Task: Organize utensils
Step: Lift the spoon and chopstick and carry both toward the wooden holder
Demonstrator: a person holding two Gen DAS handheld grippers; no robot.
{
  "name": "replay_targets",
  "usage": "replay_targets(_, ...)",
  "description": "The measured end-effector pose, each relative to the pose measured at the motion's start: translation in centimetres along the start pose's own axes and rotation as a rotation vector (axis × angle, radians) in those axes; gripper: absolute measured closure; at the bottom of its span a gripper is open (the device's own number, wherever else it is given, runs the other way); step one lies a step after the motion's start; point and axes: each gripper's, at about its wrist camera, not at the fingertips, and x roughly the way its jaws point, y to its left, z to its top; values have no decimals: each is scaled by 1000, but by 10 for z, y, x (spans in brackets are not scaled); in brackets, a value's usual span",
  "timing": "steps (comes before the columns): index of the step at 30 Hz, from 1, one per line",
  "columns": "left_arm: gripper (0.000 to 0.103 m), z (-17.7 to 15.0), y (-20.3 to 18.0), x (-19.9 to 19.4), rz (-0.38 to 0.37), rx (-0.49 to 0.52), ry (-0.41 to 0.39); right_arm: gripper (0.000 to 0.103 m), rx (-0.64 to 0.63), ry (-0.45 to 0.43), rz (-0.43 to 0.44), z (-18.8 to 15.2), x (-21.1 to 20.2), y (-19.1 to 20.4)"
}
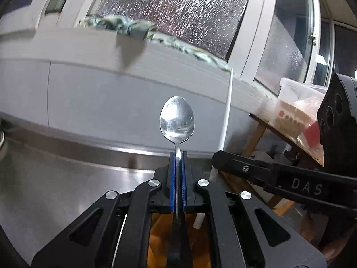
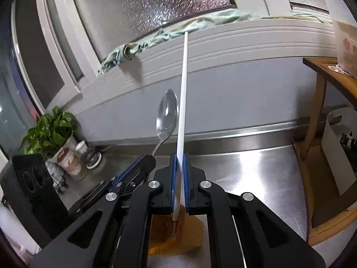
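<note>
Left hand-held gripper [image 1: 178, 156] clamping spoon [image 1: 177, 120], right hand-held gripper [image 2: 179, 158] clamping white chopstick [image 2: 182, 89], potted plant [image 2: 52, 131] nearby

Spoon [image 1: 177, 120] handle hidden below the blue pads of the left tongs [image 1: 177, 156]; lower end lost in dark between the linkage. White chopstick [image 2: 181, 102] foot blurred under the right tongs [image 2: 179, 158], brownish tip indistinct. Same chopstick mostly masked in left view. Cloth [image 1: 125, 28] on the sill smeared by blur. Plastic tub [image 2: 343, 33] cut by frame edge; label unreadable. Jars beside potted plant [image 2: 50, 129] too small to identify.
</note>
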Motion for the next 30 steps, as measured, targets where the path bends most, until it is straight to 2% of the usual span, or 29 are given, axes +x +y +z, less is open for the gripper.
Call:
replay_targets(3,100,0,13,3,-22,-79,67,97,11,10,12,-2,0,1)
replay_targets(8,100,2,29,1,-69,-177,108,97,30,55,28,-6,3,-2)
replay_targets(12,100,-2,44,5,-100,-276,142,97,82,125,58,-11,13,-8)
replay_targets(19,100,-3,50,5,-103,-311,138,94,92,174,57,-11,18,-4)
replay_targets(30,100,-1,53,-1,-141,-309,119,93,89,187,46,-15,15,-7)
